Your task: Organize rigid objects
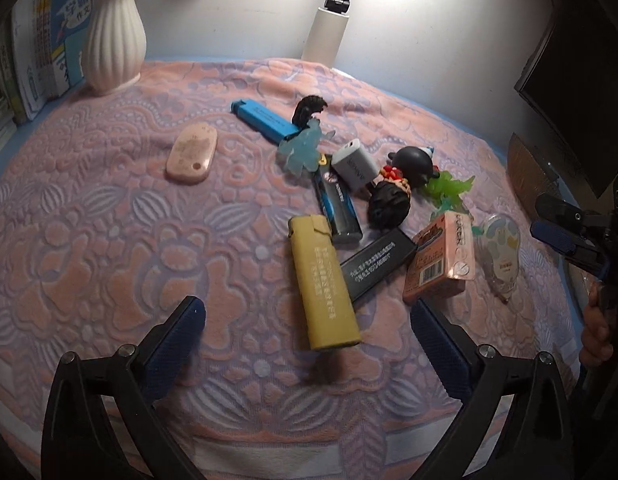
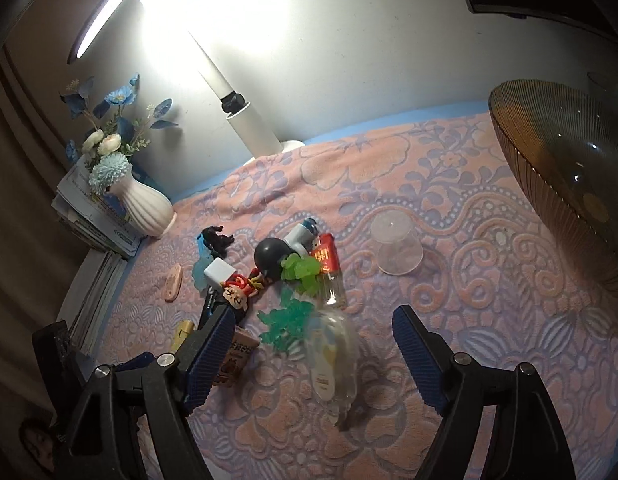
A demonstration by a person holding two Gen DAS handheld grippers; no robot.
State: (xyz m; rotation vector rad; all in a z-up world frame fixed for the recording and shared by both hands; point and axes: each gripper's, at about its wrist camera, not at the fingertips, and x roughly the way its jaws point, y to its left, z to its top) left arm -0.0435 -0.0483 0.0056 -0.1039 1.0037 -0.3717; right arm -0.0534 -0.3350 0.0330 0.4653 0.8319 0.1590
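Left tool [image 1: 307,314]: jaws wide apart, holding nothing, low in the left wrist frame. The yellow lighter [image 1: 323,284] lies flat on the patterned pink cloth [image 1: 109,240] between the fingertips, touching neither.

Right tool [image 2: 313,330]: jaws also wide apart, nothing gripped. A clear oval case with a pastel print [image 2: 333,360] lies on the cloth between its fingers, no contact visible.

Clutter pile, centre of the left wrist frame:
- black lighter [image 1: 377,266] just right of the yellow one, touching it
- dark blue lighter [image 1: 337,206] above it
- light blue lighter [image 1: 265,118] upper centre, under a pale blue translucent figure [image 1: 303,148]
- grey USB charger [image 1: 355,166] beside a black round-headed doll [image 1: 405,178]
- pink box with barcode [image 1: 439,260] at right, touching the black lighter
- green translucent figure [image 1: 451,188] behind the box

Pink oval tag [image 1: 192,153] sits apart, left of the pile.

Right wrist frame: upturned clear plastic cup [image 2: 397,246] right of centre, well apart from the pile; brown ribbed glass bowl [image 2: 549,184] at right edge; white vase with flowers [image 2: 143,204] at left; lamp post [image 2: 237,108] upper centre.
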